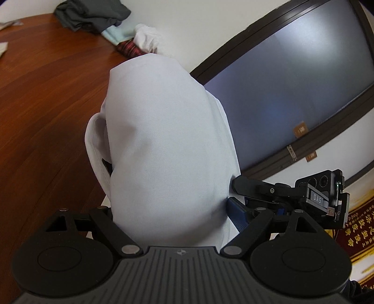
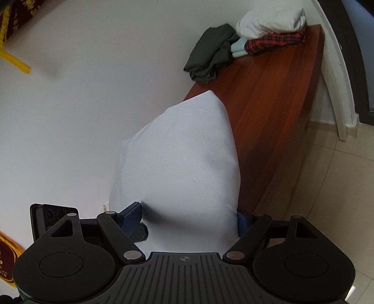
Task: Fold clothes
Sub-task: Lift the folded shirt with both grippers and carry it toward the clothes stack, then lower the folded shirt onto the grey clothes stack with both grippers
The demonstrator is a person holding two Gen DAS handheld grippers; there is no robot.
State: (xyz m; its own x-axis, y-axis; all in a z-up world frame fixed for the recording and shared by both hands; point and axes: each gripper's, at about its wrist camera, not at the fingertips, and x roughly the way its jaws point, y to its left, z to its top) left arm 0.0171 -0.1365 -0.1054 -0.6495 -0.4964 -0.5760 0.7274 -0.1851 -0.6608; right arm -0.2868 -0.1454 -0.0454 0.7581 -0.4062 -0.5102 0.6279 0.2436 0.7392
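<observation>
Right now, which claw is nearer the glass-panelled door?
Right. The right claw sits on the door side, so the left claw looks past it toward the door. Both grip the white garment.

Each wrist camera looked forward and downward along its hand-held gripper, very near a white garment. Both views shared that garment, the surface and the stacked clothes at its far end.

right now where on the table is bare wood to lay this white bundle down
Bare wood runs between the white bundle and the dark grey pile, out to the table edge by the floor. The far end is crowded: grey pile, pale blue cloth, plaid stack with a white fold on top.
</observation>
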